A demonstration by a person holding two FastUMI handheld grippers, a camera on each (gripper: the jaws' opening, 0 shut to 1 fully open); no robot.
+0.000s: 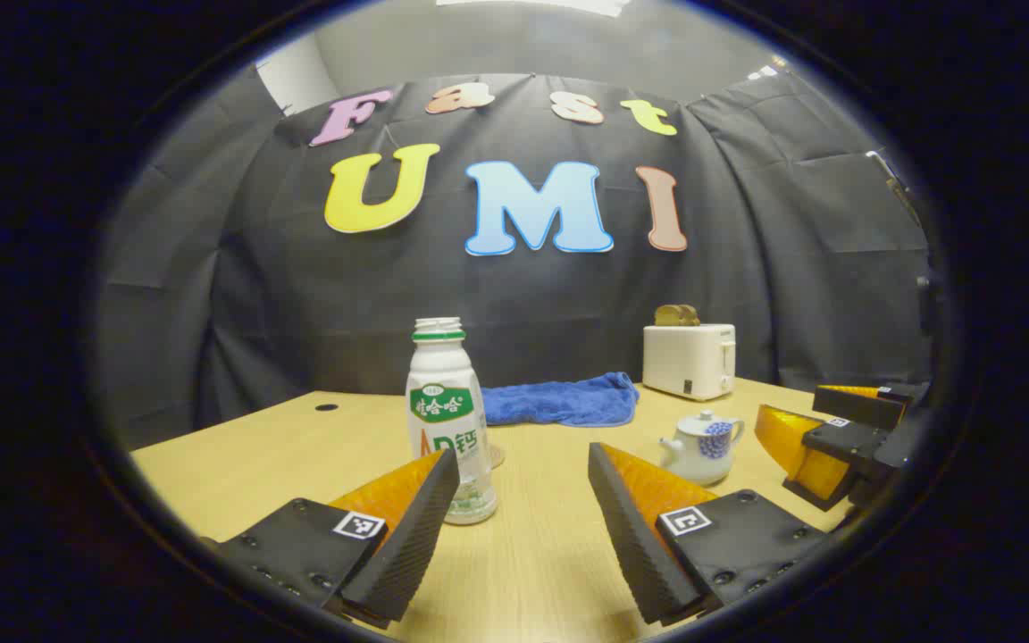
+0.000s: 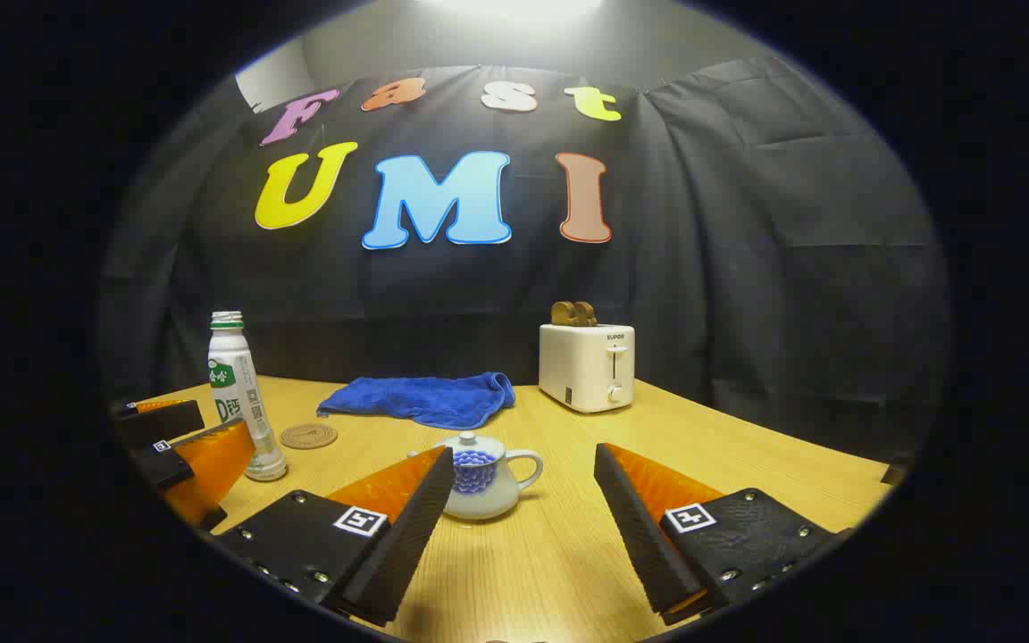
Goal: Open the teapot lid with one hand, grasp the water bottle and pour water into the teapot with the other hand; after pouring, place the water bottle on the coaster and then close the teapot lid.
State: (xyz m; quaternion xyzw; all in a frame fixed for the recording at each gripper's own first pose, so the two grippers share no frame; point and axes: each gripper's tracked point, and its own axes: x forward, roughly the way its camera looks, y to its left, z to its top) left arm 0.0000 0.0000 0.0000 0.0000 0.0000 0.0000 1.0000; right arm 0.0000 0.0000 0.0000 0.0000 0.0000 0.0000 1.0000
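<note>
a: where is the teapot (image 2: 479, 487)?

b: it sits on the wooden table (image 2: 747, 464), near the front. it is small, round and shiny white, with blue dots on its side, a curved handle and a little knob on top. its lid (image 2: 470, 444) is on. in the right gripper view it stands just past the right gripper (image 2: 523, 518), a bit behind that gripper's left finger.

a: are the jaws wide?

b: yes, the right gripper's two fingers stand far apart and hold nothing. each finger is shaped like a wedge, with a ridged inner face.

a: and the water bottle (image 1: 448, 420)?

b: it stands up straight with no cap on. it is smooth plastic, white on top, with a green band at the neck and a clear bottom. in the left gripper view it is just behind the left gripper's (image 1: 523, 527) left finger. whether they touch is hard to tell. those jaws are wide apart too, with nothing between them.

a: what about the coaster (image 2: 308, 436)?

b: it is a flat brown circle, lying on the table just beside the bottle.

a: what is farther back?

b: a soft, crumpled blue towel (image 2: 425, 397), and a boxy cream toaster (image 2: 586, 366) with brown toast (image 2: 573, 313) poking out of the top.
</note>
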